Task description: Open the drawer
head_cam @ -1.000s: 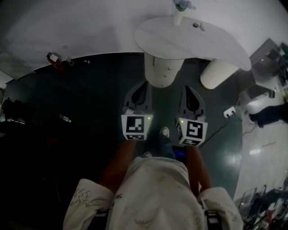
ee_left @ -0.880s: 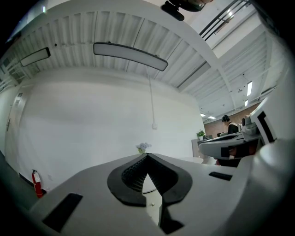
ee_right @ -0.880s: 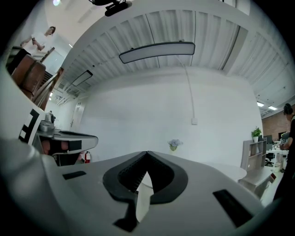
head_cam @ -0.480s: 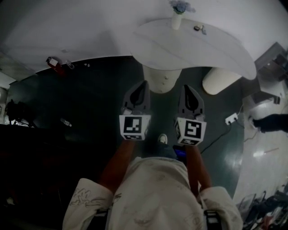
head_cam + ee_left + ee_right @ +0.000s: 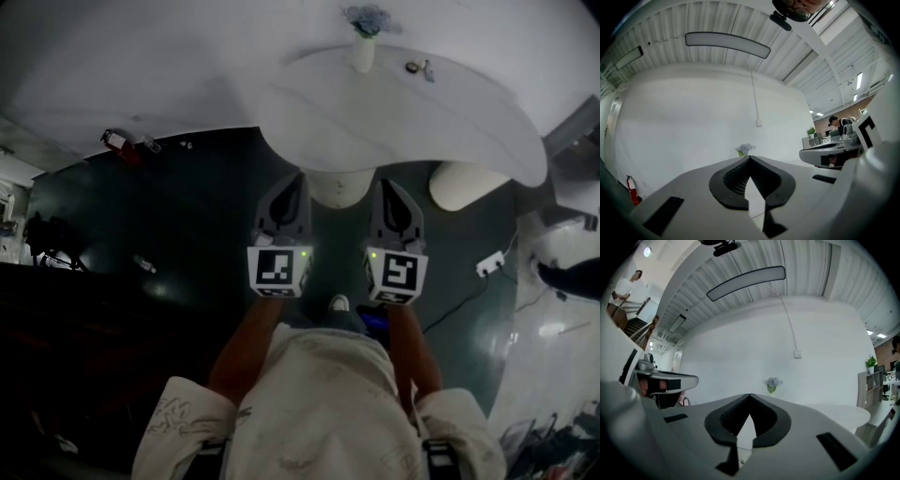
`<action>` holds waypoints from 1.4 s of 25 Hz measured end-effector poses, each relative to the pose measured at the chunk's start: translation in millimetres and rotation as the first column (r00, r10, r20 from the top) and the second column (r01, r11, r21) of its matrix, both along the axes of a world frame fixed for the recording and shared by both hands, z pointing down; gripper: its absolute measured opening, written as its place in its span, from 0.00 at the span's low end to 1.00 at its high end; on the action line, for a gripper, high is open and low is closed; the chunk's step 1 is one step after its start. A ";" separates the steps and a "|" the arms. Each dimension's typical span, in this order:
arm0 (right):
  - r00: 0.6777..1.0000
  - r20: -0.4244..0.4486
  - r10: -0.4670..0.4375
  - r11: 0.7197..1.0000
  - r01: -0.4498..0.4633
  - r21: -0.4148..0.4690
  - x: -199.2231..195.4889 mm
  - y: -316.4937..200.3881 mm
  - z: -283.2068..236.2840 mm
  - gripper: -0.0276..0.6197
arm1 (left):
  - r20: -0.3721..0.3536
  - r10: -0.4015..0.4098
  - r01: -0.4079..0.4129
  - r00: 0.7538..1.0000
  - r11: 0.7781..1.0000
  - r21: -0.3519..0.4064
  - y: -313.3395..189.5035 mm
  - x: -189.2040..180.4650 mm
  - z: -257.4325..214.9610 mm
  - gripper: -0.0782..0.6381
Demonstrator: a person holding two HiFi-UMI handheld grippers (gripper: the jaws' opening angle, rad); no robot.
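A white table (image 5: 403,112) with a curved top stands ahead against the white wall. Under it a white round pedestal (image 5: 336,189) shows only in part, and I cannot make out a drawer front on it. My left gripper (image 5: 298,178) and right gripper (image 5: 384,184) are held side by side and level, pointing at the table, just short of its near edge. Both are shut with nothing between the jaws. In the left gripper view the left gripper (image 5: 750,158) has its tips meeting. The right gripper (image 5: 750,396) looks the same in its own view.
A vase of flowers (image 5: 366,39) and small items (image 5: 419,67) sit on the table's far side. A second white pedestal (image 5: 469,183) stands to the right, near a power strip with cable (image 5: 489,264). A red fire extinguisher (image 5: 117,142) stands by the wall at left, a bottle (image 5: 142,265) on the dark floor.
Both grippers and the person have moved forward toward the table. The tabletop now fills more of the head view and covers most of the pedestal. The jaws stayed shut.
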State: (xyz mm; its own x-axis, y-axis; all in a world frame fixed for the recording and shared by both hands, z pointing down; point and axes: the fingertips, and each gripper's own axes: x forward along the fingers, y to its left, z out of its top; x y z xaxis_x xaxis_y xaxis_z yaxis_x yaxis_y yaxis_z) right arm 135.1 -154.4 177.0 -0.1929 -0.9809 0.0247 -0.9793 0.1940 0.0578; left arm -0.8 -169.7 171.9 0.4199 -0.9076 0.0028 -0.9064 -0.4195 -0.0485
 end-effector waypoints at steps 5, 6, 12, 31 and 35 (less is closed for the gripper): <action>1.000 0.001 -0.001 1.000 0.001 -0.024 8.6 -27.3 13.6 0.05 | 0.019 0.000 0.000 1.000 1.000 -0.002 -24.6 8.5 7.5 0.11; 1.000 0.000 -0.002 1.000 0.002 -0.029 8.6 -32.8 17.5 0.05 | 0.022 0.000 0.000 1.000 1.000 -0.001 -30.2 8.5 9.9 0.11; 1.000 -0.012 -0.003 0.999 0.003 -0.055 -0.2 -56.4 48.9 0.05 | 0.005 0.008 -0.008 1.000 0.999 -0.031 -57.9 7.3 35.2 0.11; 0.998 -0.059 -0.011 0.983 -0.001 -0.186 -47.1 -76.8 233.5 0.05 | -0.019 0.069 -0.072 0.997 0.975 -0.210 -73.4 -8.8 216.7 0.11; 0.998 -0.055 0.003 0.980 -0.014 -0.200 -46.8 -80.3 278.9 0.05 | -0.024 0.058 -0.062 0.998 0.971 -0.232 -72.6 -13.8 261.4 0.11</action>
State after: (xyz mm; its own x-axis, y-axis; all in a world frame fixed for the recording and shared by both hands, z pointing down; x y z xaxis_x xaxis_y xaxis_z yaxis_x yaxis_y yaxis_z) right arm 88.3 -234.7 455.9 -0.1776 -0.9566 0.2312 -0.9774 0.1988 0.0719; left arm -14.6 -242.2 433.3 0.4757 -0.8559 0.2027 -0.8789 -0.4714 0.0722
